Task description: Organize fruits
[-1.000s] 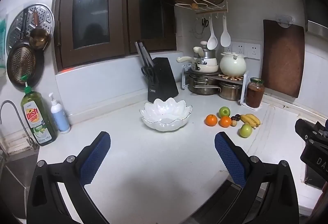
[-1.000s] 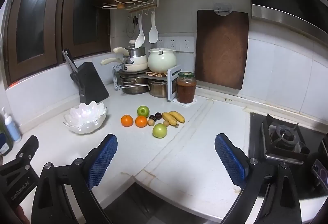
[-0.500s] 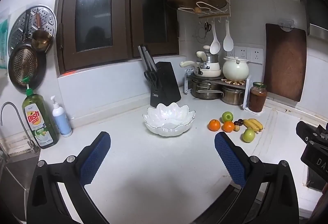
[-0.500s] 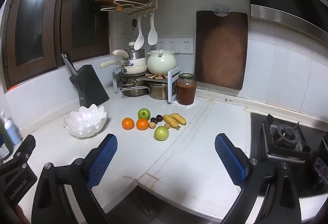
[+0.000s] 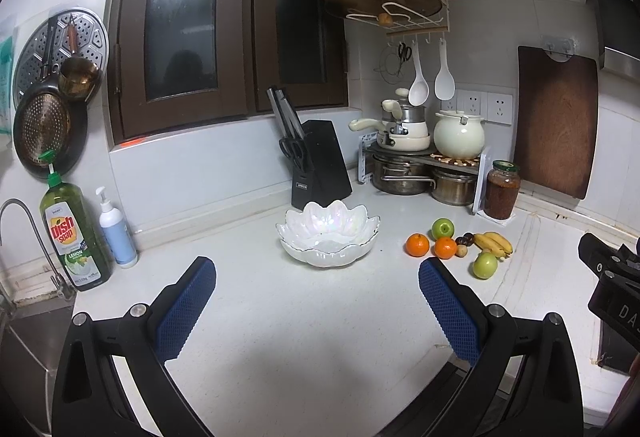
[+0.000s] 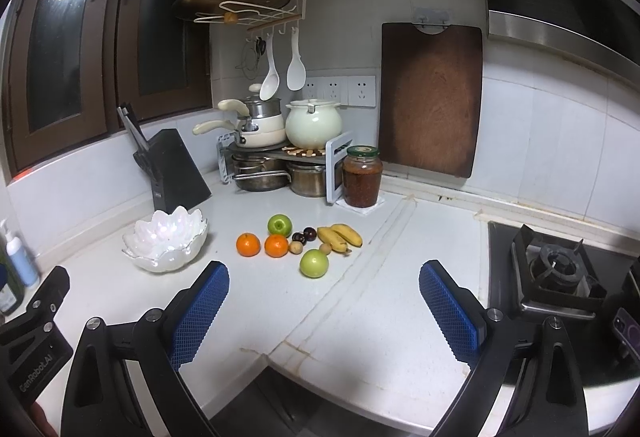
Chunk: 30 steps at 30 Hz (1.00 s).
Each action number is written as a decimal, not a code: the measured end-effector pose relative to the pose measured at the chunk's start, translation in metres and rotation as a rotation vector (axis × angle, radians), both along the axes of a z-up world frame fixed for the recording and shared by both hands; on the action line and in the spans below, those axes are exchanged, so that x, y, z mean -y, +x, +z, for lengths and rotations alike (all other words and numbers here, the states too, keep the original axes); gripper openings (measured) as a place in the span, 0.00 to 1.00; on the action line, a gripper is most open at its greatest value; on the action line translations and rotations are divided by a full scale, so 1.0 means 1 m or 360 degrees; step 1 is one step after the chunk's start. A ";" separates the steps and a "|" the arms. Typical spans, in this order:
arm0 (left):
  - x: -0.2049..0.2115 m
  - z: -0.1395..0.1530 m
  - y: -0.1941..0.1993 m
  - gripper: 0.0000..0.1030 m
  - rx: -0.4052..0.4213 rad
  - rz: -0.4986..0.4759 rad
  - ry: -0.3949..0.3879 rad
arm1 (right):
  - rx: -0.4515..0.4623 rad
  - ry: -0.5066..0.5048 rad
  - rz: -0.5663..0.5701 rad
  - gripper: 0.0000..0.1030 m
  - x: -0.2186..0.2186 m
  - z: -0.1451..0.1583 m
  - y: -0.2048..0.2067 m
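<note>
A white petal-shaped bowl (image 5: 328, 237) (image 6: 166, 243) stands empty on the white counter. To its right lie loose fruits: two oranges (image 6: 248, 245) (image 6: 276, 245), a green apple (image 6: 279, 225) behind them, a second green apple (image 6: 314, 263) in front, bananas (image 6: 340, 235), and small dark and tan fruits (image 6: 304, 235). The fruits also show in the left wrist view, with an orange (image 5: 417, 245) nearest the bowl. My left gripper (image 5: 316, 305) is open and empty, short of the bowl. My right gripper (image 6: 324, 305) is open and empty, short of the fruits.
A black knife block (image 5: 320, 173), a pot rack (image 6: 276, 161) and a brown jar (image 6: 362, 177) stand at the back corner. Dish soap (image 5: 74, 233) and a faucet are at the left. A gas stove (image 6: 560, 273) is at the right. The counter's front edge is just below both grippers.
Both views have tilted slightly: the bowl and fruits sit a little lower in the frames than a second ago. Both grippers stay open and empty.
</note>
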<state>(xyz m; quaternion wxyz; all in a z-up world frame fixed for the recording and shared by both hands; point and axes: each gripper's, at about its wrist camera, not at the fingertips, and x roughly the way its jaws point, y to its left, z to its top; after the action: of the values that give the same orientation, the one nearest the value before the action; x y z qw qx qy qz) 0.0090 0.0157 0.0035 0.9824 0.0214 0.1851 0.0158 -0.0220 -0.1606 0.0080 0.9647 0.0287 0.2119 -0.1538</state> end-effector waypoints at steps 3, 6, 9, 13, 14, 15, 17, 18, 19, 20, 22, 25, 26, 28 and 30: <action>-0.001 0.001 0.001 1.00 0.0000 -0.0001 -0.0002 | 0.0002 0.0000 0.0000 0.94 0.001 0.000 0.001; -0.001 0.000 0.001 1.00 -0.0004 -0.0001 -0.0001 | 0.0004 -0.0002 -0.0001 0.94 0.001 0.002 0.001; -0.002 0.000 0.002 1.00 -0.0006 0.0000 -0.0001 | 0.0003 -0.0004 -0.0002 0.94 0.001 0.001 0.001; -0.001 0.000 0.003 1.00 -0.0007 -0.0004 -0.0001 | 0.0002 -0.0003 -0.0003 0.94 0.003 0.001 0.001; -0.001 0.000 0.003 1.00 -0.0007 -0.0003 0.0001 | 0.0003 -0.0002 -0.0005 0.94 0.003 0.001 0.001; 0.000 0.000 0.003 1.00 -0.0006 -0.0004 0.0000 | 0.0003 -0.0002 -0.0006 0.94 0.004 0.001 0.001; 0.001 -0.001 0.003 1.00 -0.0007 -0.0007 -0.0002 | 0.0005 -0.0004 -0.0008 0.94 0.005 0.001 0.001; 0.001 -0.001 0.003 1.00 -0.0007 -0.0007 -0.0002 | 0.0005 -0.0004 -0.0008 0.94 0.006 0.001 0.001; 0.002 -0.001 0.004 1.00 -0.0007 -0.0008 -0.0002 | 0.0004 -0.0006 -0.0010 0.94 0.005 0.001 0.001; 0.002 -0.001 0.004 1.00 -0.0007 -0.0008 0.0000 | 0.0004 -0.0005 -0.0010 0.94 0.006 0.001 0.001; 0.004 -0.002 0.003 1.00 -0.0004 -0.0010 0.0000 | 0.0004 -0.0004 -0.0013 0.94 0.008 0.001 0.001; 0.005 -0.002 0.004 1.00 -0.0006 -0.0011 -0.0001 | 0.0001 -0.0004 -0.0015 0.94 0.009 0.000 0.001; 0.005 -0.002 0.004 1.00 -0.0008 -0.0012 -0.0001 | -0.0001 -0.0003 -0.0016 0.94 0.011 0.000 0.001; 0.007 -0.003 0.004 1.00 -0.0007 -0.0015 0.0000 | -0.0002 -0.0004 -0.0018 0.94 0.010 -0.001 0.000; 0.007 -0.003 0.004 1.00 -0.0006 -0.0016 0.0000 | -0.0001 -0.0004 -0.0018 0.94 0.010 -0.001 0.000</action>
<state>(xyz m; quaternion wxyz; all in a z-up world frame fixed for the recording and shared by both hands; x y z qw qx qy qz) 0.0125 0.0086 0.0003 0.9821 0.0223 0.1869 0.0108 -0.0218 -0.1706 0.0072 0.9638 0.0285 0.2118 -0.1594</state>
